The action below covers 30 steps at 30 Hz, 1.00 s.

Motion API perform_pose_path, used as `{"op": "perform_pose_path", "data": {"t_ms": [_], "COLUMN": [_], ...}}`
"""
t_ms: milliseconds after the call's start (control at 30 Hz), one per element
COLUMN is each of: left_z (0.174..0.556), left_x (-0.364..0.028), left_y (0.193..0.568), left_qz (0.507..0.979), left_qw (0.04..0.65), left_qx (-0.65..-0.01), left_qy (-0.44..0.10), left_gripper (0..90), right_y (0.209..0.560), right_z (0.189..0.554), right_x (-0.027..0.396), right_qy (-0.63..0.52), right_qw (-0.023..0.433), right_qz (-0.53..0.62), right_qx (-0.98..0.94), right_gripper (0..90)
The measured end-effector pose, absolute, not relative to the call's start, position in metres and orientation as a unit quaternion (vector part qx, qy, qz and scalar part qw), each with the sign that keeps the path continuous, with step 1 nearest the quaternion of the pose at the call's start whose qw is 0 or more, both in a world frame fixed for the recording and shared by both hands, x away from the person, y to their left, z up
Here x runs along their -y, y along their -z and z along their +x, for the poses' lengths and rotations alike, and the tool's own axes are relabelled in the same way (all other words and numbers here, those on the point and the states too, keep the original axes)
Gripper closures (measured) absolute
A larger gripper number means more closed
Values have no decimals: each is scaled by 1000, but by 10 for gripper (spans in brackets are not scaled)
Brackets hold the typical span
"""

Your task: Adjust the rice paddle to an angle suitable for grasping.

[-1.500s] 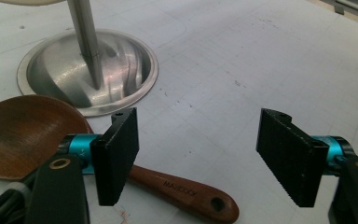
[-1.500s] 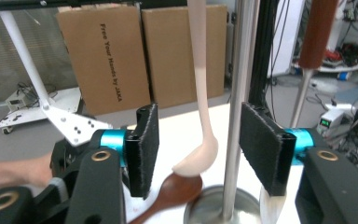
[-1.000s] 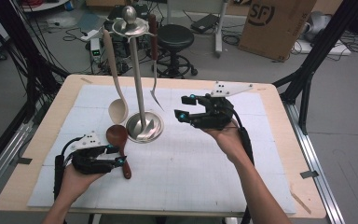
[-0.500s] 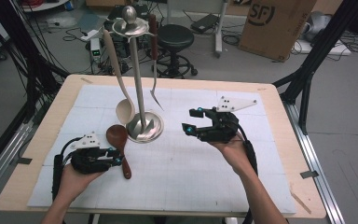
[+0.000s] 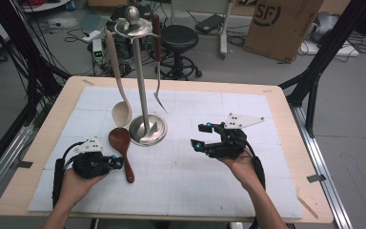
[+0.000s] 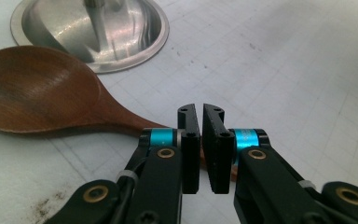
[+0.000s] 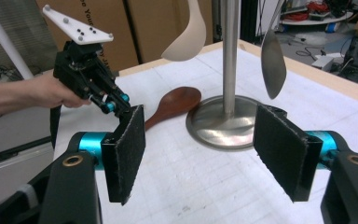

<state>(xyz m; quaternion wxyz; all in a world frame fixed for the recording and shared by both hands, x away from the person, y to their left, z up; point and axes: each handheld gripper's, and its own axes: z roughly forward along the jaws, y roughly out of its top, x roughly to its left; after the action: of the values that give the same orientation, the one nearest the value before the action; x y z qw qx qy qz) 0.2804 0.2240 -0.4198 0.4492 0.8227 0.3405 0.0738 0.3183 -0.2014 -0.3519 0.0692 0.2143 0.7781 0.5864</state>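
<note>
A dark wooden spoon lies on the white mat beside the steel base of the utensil stand. My left gripper sits low at the spoon's handle. In the left gripper view its jaws have just been closing and stand shut, with the handle passing under the tips; I cannot tell whether it is pinched. My right gripper hovers right of the stand and points at it. Its pads have just been opening and stand wide apart with nothing between them.
A cream ladle and a metal fork hang from the stand's top ring. The white mat covers most of the wooden table. Behind the table are a stool, cables and a cardboard box.
My right hand has sunk toward the mat and drifted a little right, away from the stand. My left hand has stayed by the spoon handle.
</note>
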Motion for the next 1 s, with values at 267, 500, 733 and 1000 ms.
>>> {"op": "perform_pose_path", "data": {"t_ms": [267, 500, 733, 1000], "left_z": [283, 285, 288, 289], "left_x": [-224, -222, -220, -217], "left_y": [426, 431, 436, 438], "left_qz": [831, 836, 840, 845], "left_qw": [431, 418, 408, 404], "left_qx": [-345, -350, -352, -346], "left_qy": [-71, -68, -63, -59], "left_gripper": [885, 885, 884, 885], "right_y": [363, 373, 382, 386], "right_z": [308, 303, 300, 298], "right_x": [209, 215, 214, 212], "right_qy": [-583, -581, -574, -572], "right_qw": [71, 71, 68, 69], "right_qz": [216, 223, 228, 230], "right_qx": [-780, -780, -784, -784], "right_gripper": [332, 330, 321, 321]}}
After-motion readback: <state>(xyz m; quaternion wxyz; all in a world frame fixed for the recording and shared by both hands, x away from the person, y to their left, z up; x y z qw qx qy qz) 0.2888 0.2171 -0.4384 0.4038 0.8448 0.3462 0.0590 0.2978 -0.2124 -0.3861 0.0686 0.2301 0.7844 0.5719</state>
